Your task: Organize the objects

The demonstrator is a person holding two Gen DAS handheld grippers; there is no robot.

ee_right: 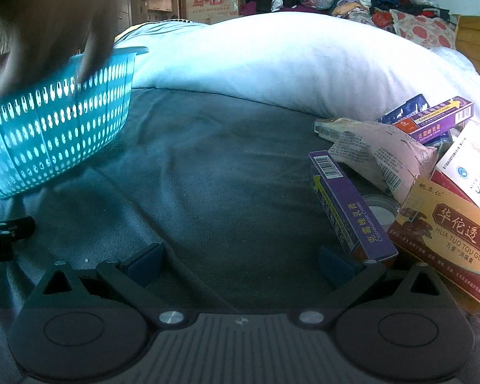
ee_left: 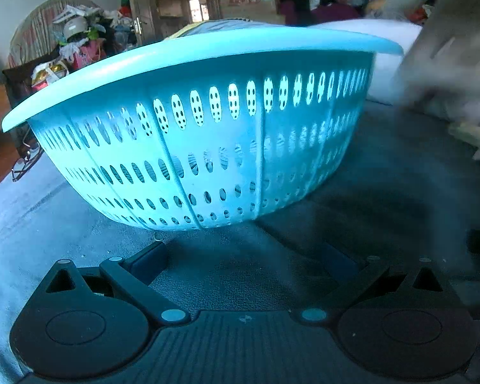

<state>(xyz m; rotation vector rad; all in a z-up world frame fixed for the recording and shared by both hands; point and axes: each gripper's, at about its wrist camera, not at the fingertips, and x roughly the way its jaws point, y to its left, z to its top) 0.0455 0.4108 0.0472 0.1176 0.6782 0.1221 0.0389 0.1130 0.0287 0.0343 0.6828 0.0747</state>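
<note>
While the grey bedcover (ee_right: 214,166) carries a perforated turquoise basket (ee_left: 201,134), contents hidden from both views, only the right wrist view shows the heap of medicine boxes (ee_right: 432,192), its purple cream box (ee_right: 348,204) beside the spread, empty right gripper (ee_right: 240,262); the left gripper (ee_left: 243,256) gapes too.

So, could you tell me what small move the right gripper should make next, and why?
Probably ease the right gripper rightward and close on the purple cream box. Both grippers are open and empty, that box stands nearest, just beyond the right finger, at the edge of the pile of medicine packets, and the blue basket waits across the grey bedcover.
</note>
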